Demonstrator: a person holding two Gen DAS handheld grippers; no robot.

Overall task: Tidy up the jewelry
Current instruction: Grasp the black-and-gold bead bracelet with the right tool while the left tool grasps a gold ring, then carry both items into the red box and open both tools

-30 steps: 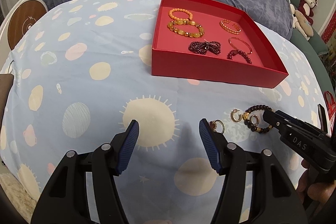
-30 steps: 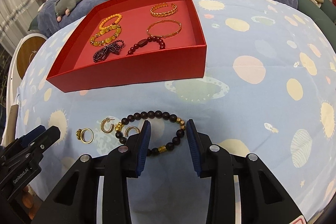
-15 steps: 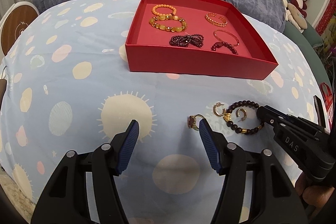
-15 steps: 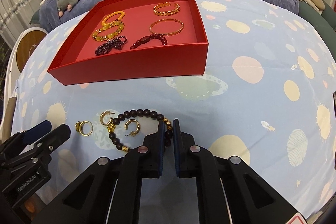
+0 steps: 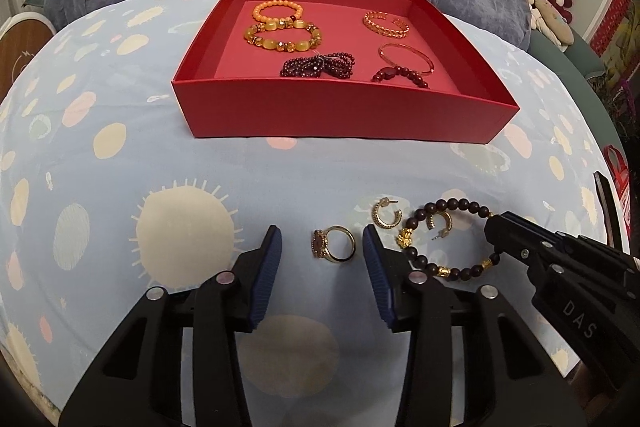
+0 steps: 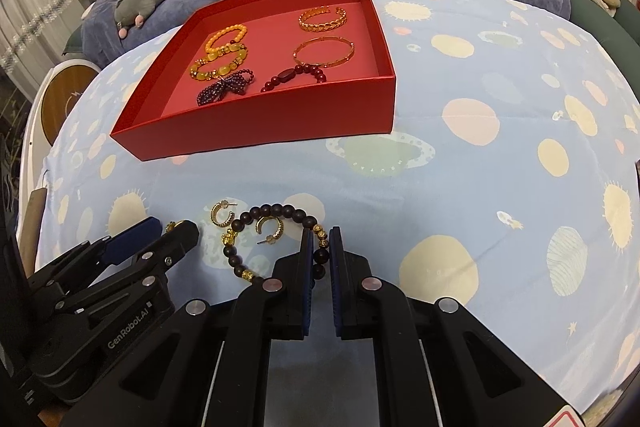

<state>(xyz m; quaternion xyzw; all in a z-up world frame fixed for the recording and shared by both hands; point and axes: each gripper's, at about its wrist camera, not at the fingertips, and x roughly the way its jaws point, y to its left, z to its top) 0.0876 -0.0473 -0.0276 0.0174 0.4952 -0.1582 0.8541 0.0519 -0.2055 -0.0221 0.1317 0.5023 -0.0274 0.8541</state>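
The gold ring [image 5: 334,245] lies on the spotted sheet [image 5: 120,187] between the closing jaws of the left gripper [image 5: 322,247], apparently not yet touched. Just beside it, the right gripper [image 6: 321,251] is clamped on the dark bead bracelet [image 6: 280,213]. Beyond both sits the red tray [image 5: 340,115].
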